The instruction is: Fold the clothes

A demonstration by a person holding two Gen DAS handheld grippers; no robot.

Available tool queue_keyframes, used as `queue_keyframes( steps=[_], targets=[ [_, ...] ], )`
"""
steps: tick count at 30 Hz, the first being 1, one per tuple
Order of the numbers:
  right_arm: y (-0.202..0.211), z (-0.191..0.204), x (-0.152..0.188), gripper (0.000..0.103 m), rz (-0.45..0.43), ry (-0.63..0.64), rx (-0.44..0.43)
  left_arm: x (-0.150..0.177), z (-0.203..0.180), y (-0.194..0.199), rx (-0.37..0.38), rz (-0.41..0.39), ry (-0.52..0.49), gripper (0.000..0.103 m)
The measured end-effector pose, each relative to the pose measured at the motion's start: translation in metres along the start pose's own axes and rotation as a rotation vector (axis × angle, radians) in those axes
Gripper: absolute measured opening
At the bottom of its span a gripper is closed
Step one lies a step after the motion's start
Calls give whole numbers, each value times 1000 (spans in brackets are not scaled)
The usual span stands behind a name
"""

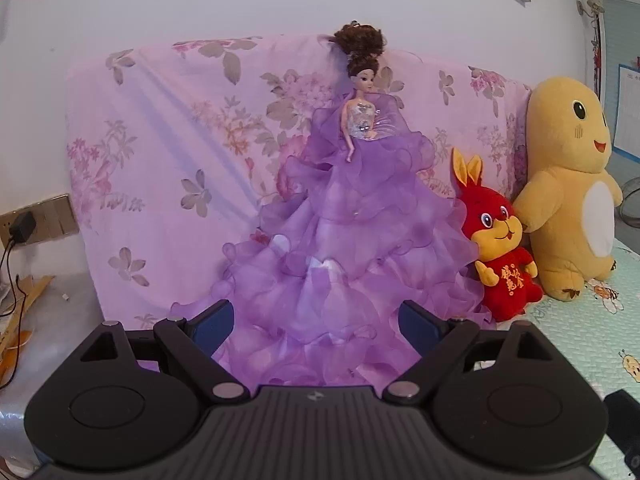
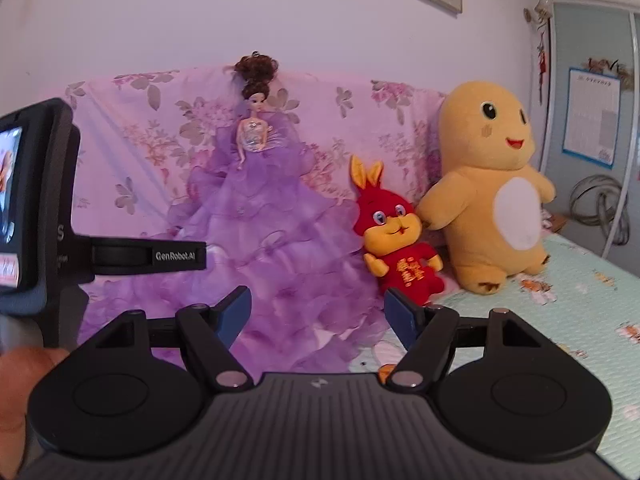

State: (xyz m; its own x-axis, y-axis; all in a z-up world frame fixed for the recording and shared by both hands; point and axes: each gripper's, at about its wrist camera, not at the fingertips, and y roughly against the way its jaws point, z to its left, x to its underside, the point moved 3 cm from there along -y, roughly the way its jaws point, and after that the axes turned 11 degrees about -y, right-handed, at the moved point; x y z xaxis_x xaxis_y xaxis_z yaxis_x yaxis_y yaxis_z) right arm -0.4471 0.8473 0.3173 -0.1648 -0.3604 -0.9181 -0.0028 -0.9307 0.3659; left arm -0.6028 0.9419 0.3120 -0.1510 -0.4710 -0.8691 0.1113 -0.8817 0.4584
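No garment to fold shows on the bed (image 2: 580,320), so this looks like a search or an end; next the clothes must be found. Left gripper (image 1: 316,320) and right gripper (image 2: 318,312) have jaws apart, empty. One doll (image 1: 360,200), two plush toys.

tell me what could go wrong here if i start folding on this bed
No garment to fold shows in either view, so a grab could catch the doll's purple ruffled dress lying right ahead of the open left hand-held gripper. Tugging it may topple the doll or knock over the red rabbit plush beside it.
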Motion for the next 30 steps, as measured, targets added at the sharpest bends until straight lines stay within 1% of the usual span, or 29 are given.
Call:
queue_keyframes(
  steps=[3, 5, 7, 8, 12, 15, 17, 22, 25, 30],
  targets=[
    [2, -4, -5, 73, -7, -4, 21, -8, -4, 3, 26, -7, -1, 88],
    [4, -7, -7, 73, -10, -2, 36, -13, -6, 5, 29, -13, -6, 84],
    [5, -7, -8, 74, -10, -1, 44, -19, -5, 7, 29, -22, -14, 82],
    [5, -7, -8, 74, -10, -4, 45, -23, -5, 9, 25, -36, -19, 82],
    [10, -7, -10, 74, -22, -28, 25, -36, -5, 22, 13, -157, -48, 83],
    [12, -5, -9, 74, -32, -18, 24, -43, -6, 25, 27, -174, -46, 83],
    [11, -5, -8, 74, -32, -19, 25, -45, -8, 25, 36, -169, -35, 84],
    [8, -6, -5, 74, -23, -23, 27, -46, -12, 23, 28, -169, -49, 84],
    [7, -5, -3, 74, -24, -15, 29, -44, -8, 20, 37, -150, -31, 84],
    [5, -8, -1, 74, -21, -23, 32, -41, -3, 19, 39, -144, -17, 84]
  ],
)
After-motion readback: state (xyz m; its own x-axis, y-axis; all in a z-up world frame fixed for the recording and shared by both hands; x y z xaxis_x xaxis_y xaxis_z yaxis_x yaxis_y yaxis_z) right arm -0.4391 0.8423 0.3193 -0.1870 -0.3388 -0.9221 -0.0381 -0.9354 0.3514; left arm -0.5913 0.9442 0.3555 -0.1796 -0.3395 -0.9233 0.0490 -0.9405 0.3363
